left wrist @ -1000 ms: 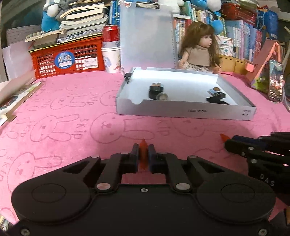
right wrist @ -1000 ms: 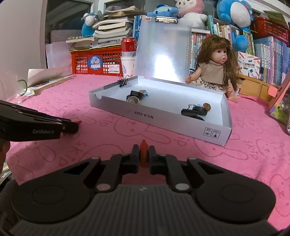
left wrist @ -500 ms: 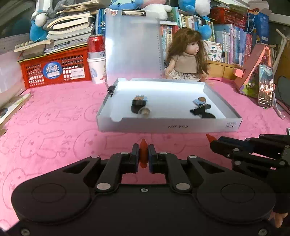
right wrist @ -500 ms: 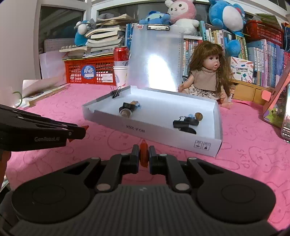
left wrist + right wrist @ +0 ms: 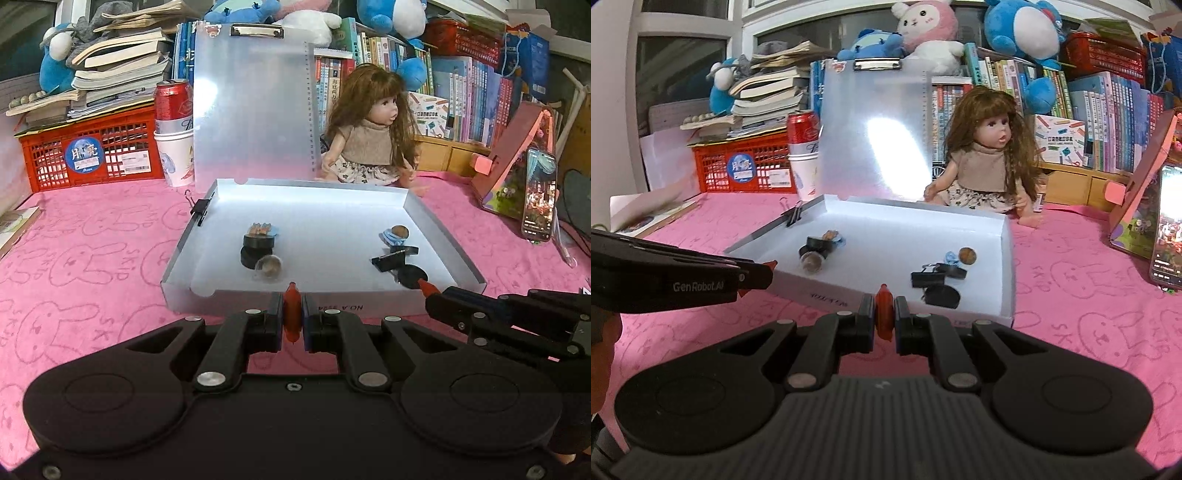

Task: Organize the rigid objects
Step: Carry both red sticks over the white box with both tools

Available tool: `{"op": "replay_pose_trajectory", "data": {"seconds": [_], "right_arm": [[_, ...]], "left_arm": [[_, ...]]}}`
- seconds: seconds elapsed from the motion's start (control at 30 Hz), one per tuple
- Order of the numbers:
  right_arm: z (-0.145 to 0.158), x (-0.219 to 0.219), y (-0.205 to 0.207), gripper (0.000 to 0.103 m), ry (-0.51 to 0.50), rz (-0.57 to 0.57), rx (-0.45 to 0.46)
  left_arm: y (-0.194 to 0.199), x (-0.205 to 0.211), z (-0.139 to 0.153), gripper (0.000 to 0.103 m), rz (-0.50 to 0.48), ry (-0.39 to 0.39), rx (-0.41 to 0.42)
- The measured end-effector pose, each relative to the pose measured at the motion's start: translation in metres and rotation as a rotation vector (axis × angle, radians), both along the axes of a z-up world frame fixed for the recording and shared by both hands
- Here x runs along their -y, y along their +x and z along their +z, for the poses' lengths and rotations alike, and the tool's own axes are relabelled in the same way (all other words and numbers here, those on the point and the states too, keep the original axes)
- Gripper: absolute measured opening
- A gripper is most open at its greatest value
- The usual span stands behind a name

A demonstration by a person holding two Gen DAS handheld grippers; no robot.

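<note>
Two grippers, left and right, both pressed together on nothing. Versus a second ago: both have risen and pulled back, so the white tray sits smaller, just ahead on the pink cloth, with small rigid objects inside in two clusters, unchanged.

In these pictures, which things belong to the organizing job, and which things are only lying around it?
Job:
- white box
- left group: black rings, small round piece
- right group: black clip, black disc, brown ball
- left gripper and right gripper, both shut, empty

Lying about:
- doll
- red crate
- red can on paper cups
- phone
- binder clip on the box wall
</note>
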State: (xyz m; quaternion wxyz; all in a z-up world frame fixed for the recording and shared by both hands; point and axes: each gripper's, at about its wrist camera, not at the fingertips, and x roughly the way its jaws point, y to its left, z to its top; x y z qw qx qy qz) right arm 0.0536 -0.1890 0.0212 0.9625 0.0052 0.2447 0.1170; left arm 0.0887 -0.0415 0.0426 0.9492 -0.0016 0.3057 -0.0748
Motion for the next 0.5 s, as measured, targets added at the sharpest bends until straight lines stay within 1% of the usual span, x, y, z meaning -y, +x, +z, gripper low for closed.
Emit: {"op": "replay_pose_trajectory", "data": {"seconds": [0.27, 0.5], "right_arm": [[0.006, 0.011, 0.013, 0.014, 0.022, -0.029, -0.003], [0.016, 0.025, 0.04, 0.014, 0.076, -0.068, -0.025]], "left_arm": [[0.024, 0.0, 0.003, 0.01, 0.0, -0.026, -0.017], [0.056, 0.004, 0.008, 0.01, 0.011, -0.036, -0.028]]}}
